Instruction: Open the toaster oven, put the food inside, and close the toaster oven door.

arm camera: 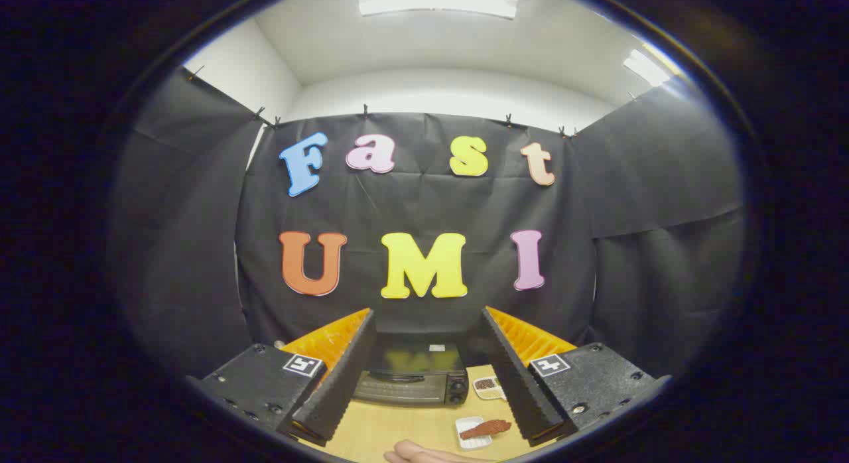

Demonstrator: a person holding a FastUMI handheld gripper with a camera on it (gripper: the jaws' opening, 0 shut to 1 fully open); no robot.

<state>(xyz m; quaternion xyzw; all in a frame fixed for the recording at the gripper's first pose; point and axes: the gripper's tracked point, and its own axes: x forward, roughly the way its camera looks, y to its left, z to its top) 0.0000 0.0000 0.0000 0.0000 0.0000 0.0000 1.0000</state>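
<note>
My gripper [424, 377] hangs spread and empty, framing the shut toaster oven [410, 378] at twelve o'clock; food [485, 428] waits at five.

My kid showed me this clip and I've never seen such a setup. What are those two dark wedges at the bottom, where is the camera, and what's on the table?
The camera rides on a hand-held gripper and looks forward along its two fingers, the dark wedges. They stand wide apart and hold nothing. Beyond them, on the wooden table, sits a black toaster oven with its door closed. To its right is a small dish of something dark. Nearer the camera, a reddish-brown piece of food lies on a small white tray. Part of a person's hand rests on the table's near edge.
</note>
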